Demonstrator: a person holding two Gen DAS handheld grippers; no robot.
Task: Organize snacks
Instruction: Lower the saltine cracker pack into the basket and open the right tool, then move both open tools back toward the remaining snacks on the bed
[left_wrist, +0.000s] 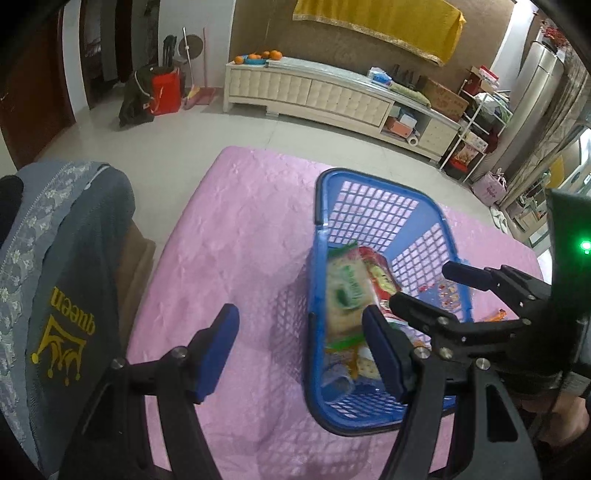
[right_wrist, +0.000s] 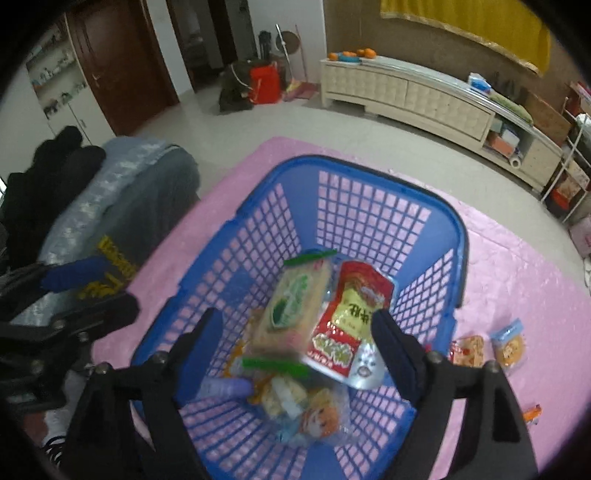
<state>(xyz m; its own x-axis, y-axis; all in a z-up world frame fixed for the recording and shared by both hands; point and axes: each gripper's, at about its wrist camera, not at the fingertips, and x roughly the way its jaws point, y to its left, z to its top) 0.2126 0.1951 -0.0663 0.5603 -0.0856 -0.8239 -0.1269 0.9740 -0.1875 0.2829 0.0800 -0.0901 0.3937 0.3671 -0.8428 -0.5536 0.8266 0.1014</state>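
Both grippers spread wide and empty: right gripper (right_wrist: 295, 332) hovers over the blue basket (right_wrist: 373, 170) (green cracker pack (right_wrist: 291, 306) inside), left gripper (left_wrist: 299, 343) beside it.

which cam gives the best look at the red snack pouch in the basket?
Right wrist. The red snack pouch lies face-up in the blue basket, nearly fully visible between the open right gripper fingers. In the left wrist view the pouch is only a sliver, hidden behind the green cracker pack and the right gripper.

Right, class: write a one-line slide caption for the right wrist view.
Open right tongs above blue basket of snack packets on pink cloth.
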